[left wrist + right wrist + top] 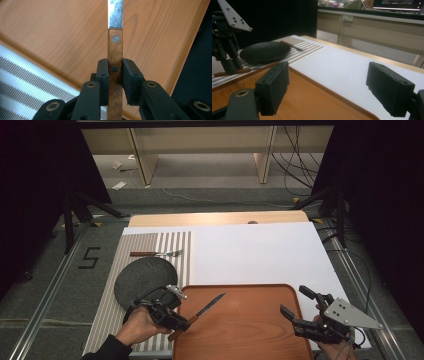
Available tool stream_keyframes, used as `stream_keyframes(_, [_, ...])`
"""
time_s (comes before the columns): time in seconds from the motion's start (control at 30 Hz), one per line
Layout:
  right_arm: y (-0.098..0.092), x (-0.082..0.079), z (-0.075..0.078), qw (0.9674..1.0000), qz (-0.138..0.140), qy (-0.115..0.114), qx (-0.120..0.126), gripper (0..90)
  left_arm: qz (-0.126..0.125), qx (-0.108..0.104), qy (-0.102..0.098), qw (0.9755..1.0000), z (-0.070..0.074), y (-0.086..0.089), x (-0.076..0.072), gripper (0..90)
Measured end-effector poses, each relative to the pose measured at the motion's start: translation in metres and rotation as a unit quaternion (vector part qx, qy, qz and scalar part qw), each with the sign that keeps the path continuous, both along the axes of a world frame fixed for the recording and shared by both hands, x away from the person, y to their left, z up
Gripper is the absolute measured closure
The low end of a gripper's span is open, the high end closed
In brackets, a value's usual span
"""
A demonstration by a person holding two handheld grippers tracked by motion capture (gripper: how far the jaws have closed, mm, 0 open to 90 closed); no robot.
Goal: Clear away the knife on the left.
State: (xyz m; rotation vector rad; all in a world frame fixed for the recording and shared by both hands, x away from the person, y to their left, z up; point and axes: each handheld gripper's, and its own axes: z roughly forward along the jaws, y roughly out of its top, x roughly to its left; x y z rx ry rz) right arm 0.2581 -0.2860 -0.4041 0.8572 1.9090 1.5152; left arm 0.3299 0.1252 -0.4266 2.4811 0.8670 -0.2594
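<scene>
I hold a knife over the tray with my left gripper.

From the left: a fork (156,253) and a dark plate (142,280) lie on the striped mat (107,295). My left gripper (186,321) clamps the knife (200,312) by its wooden handle, blade pointing over the wooden tray (250,320). My right gripper (295,306) hangs at the tray's right edge, jaws wide apart, holding nothing.

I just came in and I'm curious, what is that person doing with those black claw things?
A person holds a gripper in each hand. The left gripper is shut on the brown wooden handle of a steel table knife, whose blade reaches over the orange-brown wooden tray. The right gripper is open over the tray's right edge. A round black plate and a wooden-handled fork lie on the striped placemat.
</scene>
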Motion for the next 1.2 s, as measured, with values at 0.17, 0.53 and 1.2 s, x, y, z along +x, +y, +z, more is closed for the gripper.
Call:
stream_keyframes(0.17, [0.0, 0.0, 0.0, 1.0, 0.0, 0.0, 0.0, 19.6, -0.008, 0.006, 0.01, 0.9999, -0.005, -0.012, 0.0, 76.6])
stream_keyframes(0.53, [0.0, 0.0, 0.0, 1.0, 0.0, 0.001, 0.001, 19.6, -0.016, 0.017, 0.031, 0.9992, -0.017, -0.03, -0.001, 76.6])
stream_keyframes(1.2, [0.0, 0.0, 0.001, 1.0, 0.0, 0.0, 0.001, 19.7, -0.015, 0.035, 0.064, 0.9972, -0.037, -0.04, -0.003, 76.0])
